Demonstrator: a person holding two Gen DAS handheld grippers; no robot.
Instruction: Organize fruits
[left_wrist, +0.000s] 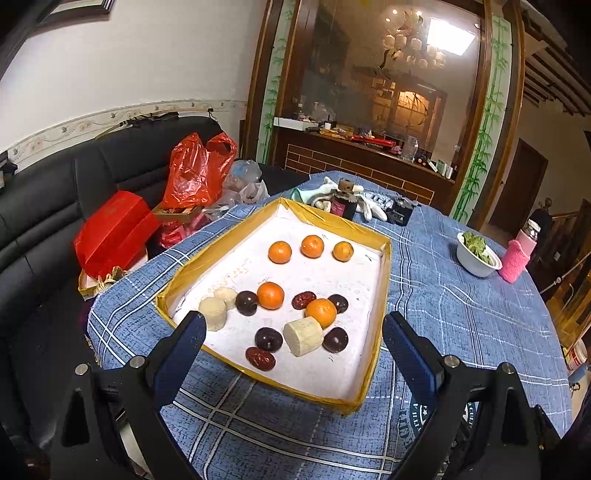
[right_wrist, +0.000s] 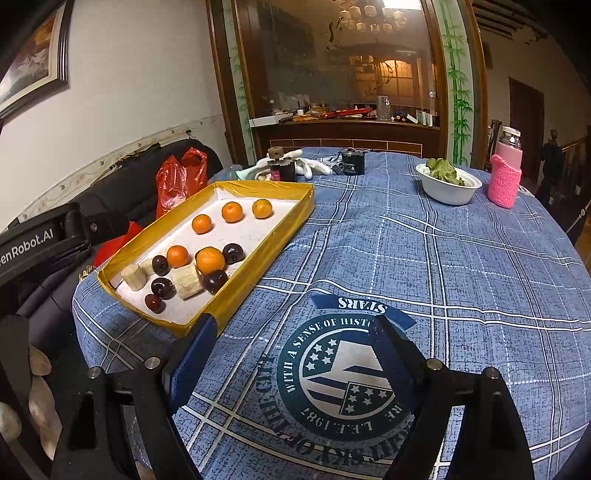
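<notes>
A shallow tray with a yellow taped rim (left_wrist: 382, 295) (right_wrist: 291, 218) lies on the blue checked tablecloth. Three oranges (left_wrist: 312, 246) (right_wrist: 232, 212) sit in a row at its far end. Nearer, two more oranges (left_wrist: 320, 312) (right_wrist: 209, 260) are mixed with dark round fruits (left_wrist: 268, 339) (right_wrist: 163, 288), red dates (left_wrist: 260, 358) and pale cut cylinders (left_wrist: 303, 336) (right_wrist: 187, 281). My left gripper (left_wrist: 293, 332) stands open above the tray's near end, holding nothing. My right gripper (right_wrist: 291, 332) is open over the cloth's printed emblem, right of the tray, empty.
A white bowl of greens (right_wrist: 448, 182) (left_wrist: 477, 254) and a pink-sleeved bottle (right_wrist: 505, 173) (left_wrist: 519, 254) stand far right. White gloves (right_wrist: 310, 166) and small dark jars (right_wrist: 352, 161) lie behind the tray. Red bags (left_wrist: 199, 173) rest on a black sofa (left_wrist: 55, 206) at left.
</notes>
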